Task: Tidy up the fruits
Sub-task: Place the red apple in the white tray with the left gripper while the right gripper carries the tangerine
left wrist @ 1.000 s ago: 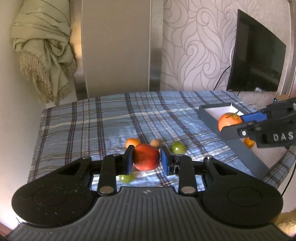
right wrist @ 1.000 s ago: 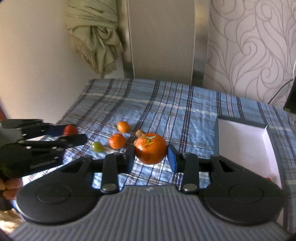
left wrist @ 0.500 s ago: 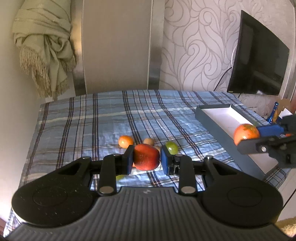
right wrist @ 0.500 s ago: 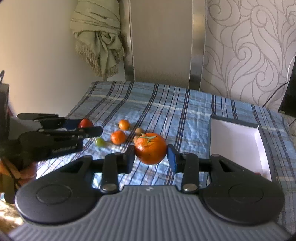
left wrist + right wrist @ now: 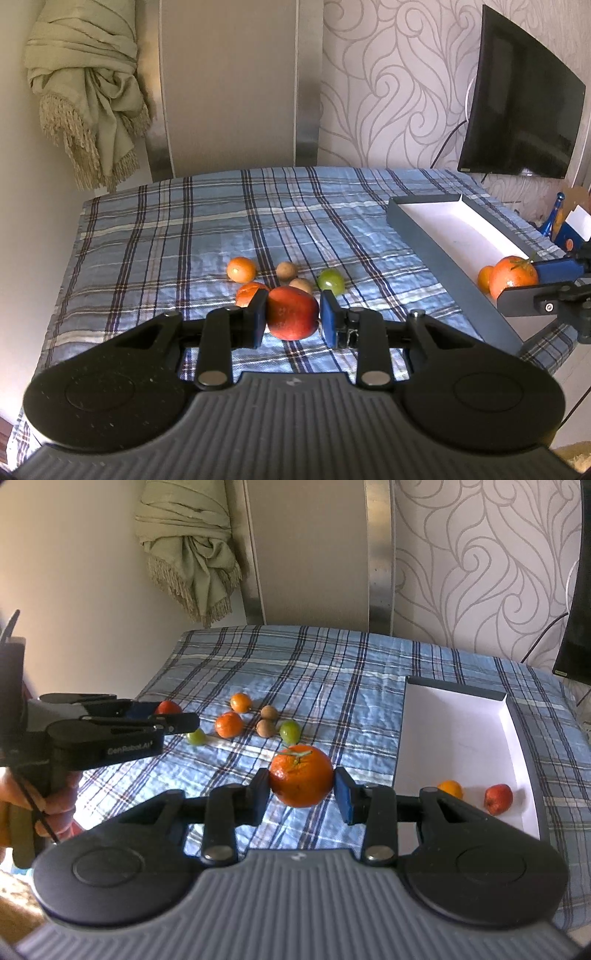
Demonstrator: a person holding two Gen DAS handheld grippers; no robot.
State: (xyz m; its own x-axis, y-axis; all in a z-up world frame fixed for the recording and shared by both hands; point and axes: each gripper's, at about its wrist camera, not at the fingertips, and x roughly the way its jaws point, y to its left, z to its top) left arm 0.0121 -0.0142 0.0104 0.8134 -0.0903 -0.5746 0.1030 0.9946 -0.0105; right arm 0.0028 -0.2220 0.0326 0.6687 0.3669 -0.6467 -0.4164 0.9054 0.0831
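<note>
My left gripper (image 5: 292, 317) is shut on a red apple (image 5: 292, 312) and holds it above the plaid cloth. My right gripper (image 5: 301, 780) is shut on a large orange (image 5: 301, 776) with a green stem, just left of the white tray (image 5: 458, 734). In the left wrist view that orange (image 5: 512, 277) hangs over the tray's near end (image 5: 443, 247). The right wrist view shows the left gripper (image 5: 168, 716) with the red apple (image 5: 168, 707) at the far left. Two fruits lie in the tray: a small orange (image 5: 450, 788) and a small red fruit (image 5: 498, 799).
Loose fruit lies mid-cloth: two small oranges (image 5: 241, 702) (image 5: 229, 724), two brown fruits (image 5: 269, 712) (image 5: 266, 727) and two green ones (image 5: 290, 730) (image 5: 196, 737). A dark screen (image 5: 517, 122) stands behind the tray. A hand (image 5: 55, 801) holds the left gripper. The wall is at the cloth's far edge.
Both grippers have drawn back toward the near edge, each keeping its fruit. The orange has moved right, over the tray's near end, so more of the tray and its two fruits show.
</note>
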